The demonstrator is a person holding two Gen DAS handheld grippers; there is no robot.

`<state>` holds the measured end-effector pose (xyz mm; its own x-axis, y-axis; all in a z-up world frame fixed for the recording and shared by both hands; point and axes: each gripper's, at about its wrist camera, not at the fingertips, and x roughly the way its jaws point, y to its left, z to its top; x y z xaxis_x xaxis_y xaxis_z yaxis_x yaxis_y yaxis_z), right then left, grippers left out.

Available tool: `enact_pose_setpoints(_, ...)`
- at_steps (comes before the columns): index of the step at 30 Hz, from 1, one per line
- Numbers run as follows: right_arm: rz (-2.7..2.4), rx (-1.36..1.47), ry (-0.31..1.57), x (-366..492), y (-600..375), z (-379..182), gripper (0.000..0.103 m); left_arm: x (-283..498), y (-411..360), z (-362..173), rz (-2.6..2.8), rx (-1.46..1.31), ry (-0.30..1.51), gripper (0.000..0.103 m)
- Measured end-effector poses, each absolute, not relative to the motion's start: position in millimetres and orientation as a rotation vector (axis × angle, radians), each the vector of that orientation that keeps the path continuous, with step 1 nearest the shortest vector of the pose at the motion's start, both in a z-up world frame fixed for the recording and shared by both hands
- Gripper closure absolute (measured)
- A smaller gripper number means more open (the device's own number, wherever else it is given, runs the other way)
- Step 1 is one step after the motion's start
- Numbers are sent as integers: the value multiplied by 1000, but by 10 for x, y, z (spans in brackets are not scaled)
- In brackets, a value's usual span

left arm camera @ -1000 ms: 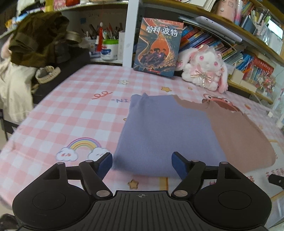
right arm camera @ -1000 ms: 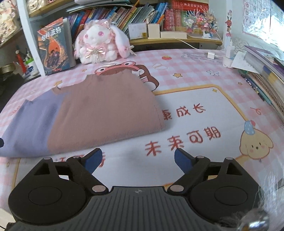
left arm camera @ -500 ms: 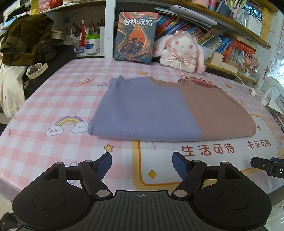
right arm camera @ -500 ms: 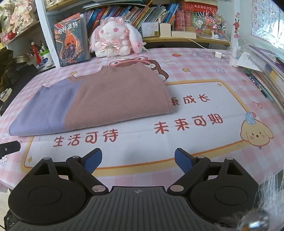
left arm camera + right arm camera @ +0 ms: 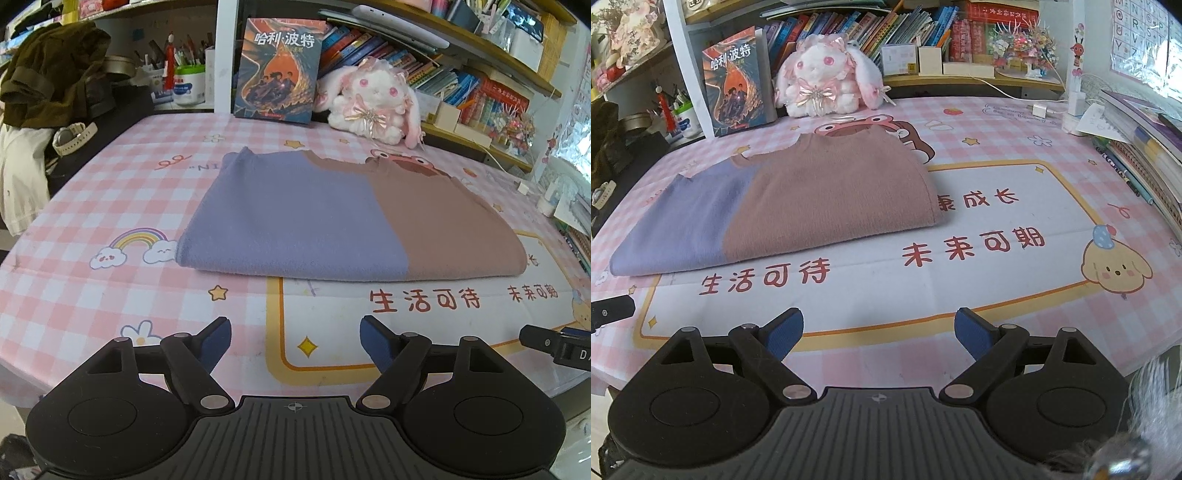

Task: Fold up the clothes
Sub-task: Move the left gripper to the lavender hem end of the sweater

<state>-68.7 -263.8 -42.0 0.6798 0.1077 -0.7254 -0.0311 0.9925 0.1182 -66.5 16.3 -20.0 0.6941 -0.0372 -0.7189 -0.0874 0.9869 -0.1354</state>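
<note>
Left gripper [image 5: 295, 338] is hovering wide apart and holding nothing, on the near side of the sweater [image 5: 343, 225] and clear of it; right gripper [image 5: 879, 328] is doing likewise, spread wide, empty. Both are likely sitting off the cloth because the fold looks finished. Sweater is lying flat on the bench [image 5: 92, 295], a tidy rectangle, purple half and brown half, edges aligned, with the plush rabbit [image 5: 373, 99] beyond its far edge.

Both the left gripper [image 5: 295, 338] and the right gripper [image 5: 878, 330] hover with fingers spread wide, holding nothing.
</note>
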Motion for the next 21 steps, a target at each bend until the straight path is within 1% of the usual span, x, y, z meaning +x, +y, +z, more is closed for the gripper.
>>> enact_pose_setpoints(5,69,93,818,-607,-2620,-419,14,-482,441,-307,12,-390,837,24)
enact_pose_setpoints(11,39,91,831,-495,-2613,-428,14,-250,898,-504,72,-761,845,24)
enact_pose_setpoints(17,-18,103,832,-368,-2628,-422,14,-30,1131,-607,109,-955,796,28)
enact_pose_setpoints(19,-29,103,834,-312,-2616,-423,14,53,1187,-629,134,-986,795,36)
enact_pose_setpoints(20,-32,103,834,-285,-2606,-421,14,93,1216,-639,148,-998,796,46)
enact_pose_setpoints(21,-36,102,833,-259,-2596,-419,14,127,1242,-653,166,-1002,804,63)
